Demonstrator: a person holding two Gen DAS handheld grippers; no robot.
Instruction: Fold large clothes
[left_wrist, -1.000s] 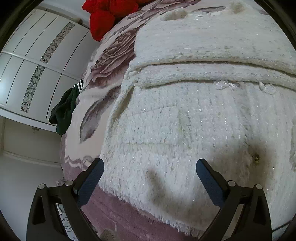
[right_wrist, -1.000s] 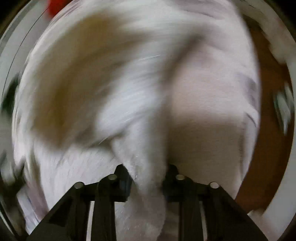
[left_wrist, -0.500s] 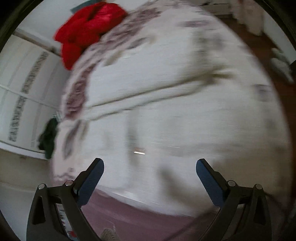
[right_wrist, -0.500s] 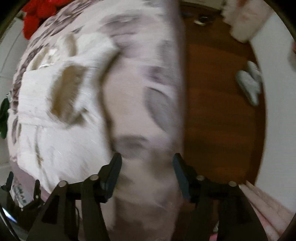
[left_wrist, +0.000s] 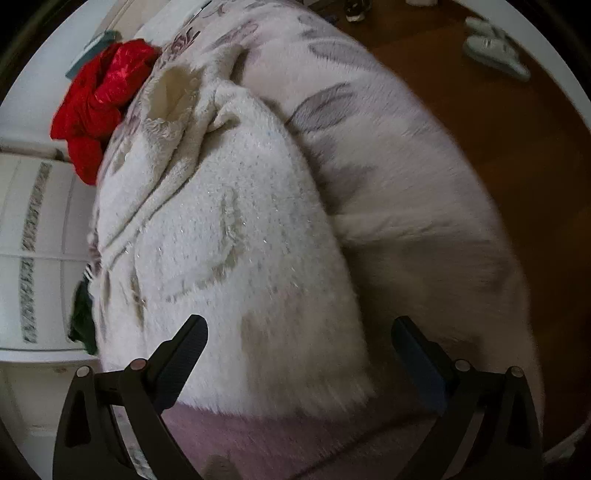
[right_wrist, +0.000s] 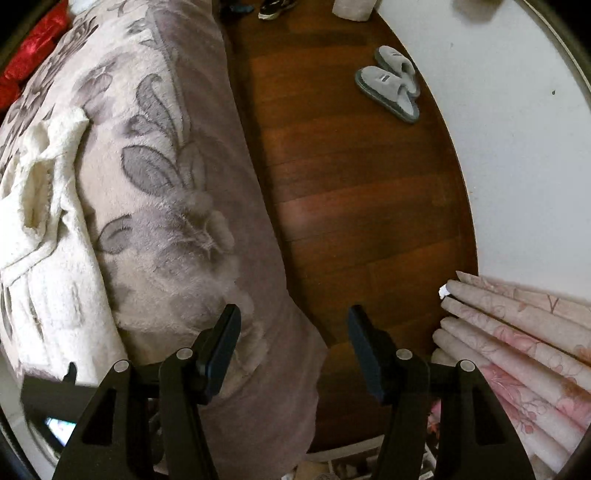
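A fluffy white knitted garment (left_wrist: 229, 236) lies folded on a bed with a pale floral blanket (left_wrist: 406, 192). Its near hem hangs at the bed's front edge. My left gripper (left_wrist: 295, 354) is open and empty, just above that hem. In the right wrist view the garment (right_wrist: 33, 229) shows at the far left on the blanket (right_wrist: 166, 192). My right gripper (right_wrist: 291, 343) is open and empty, over the bed's right edge and the floor.
A red garment (left_wrist: 99, 99) lies at the bed's far end, a dark green one (left_wrist: 81, 317) at its left side. White wardrobe doors (left_wrist: 33, 229) stand left. Wooden floor (right_wrist: 351, 184) right of the bed holds grey slippers (right_wrist: 391, 86). Pink floral curtain (right_wrist: 517, 343) hangs near right.
My right gripper let go of the white fabric, opened and swung right over the bed edge. My left gripper stayed open and turned right across the garment.
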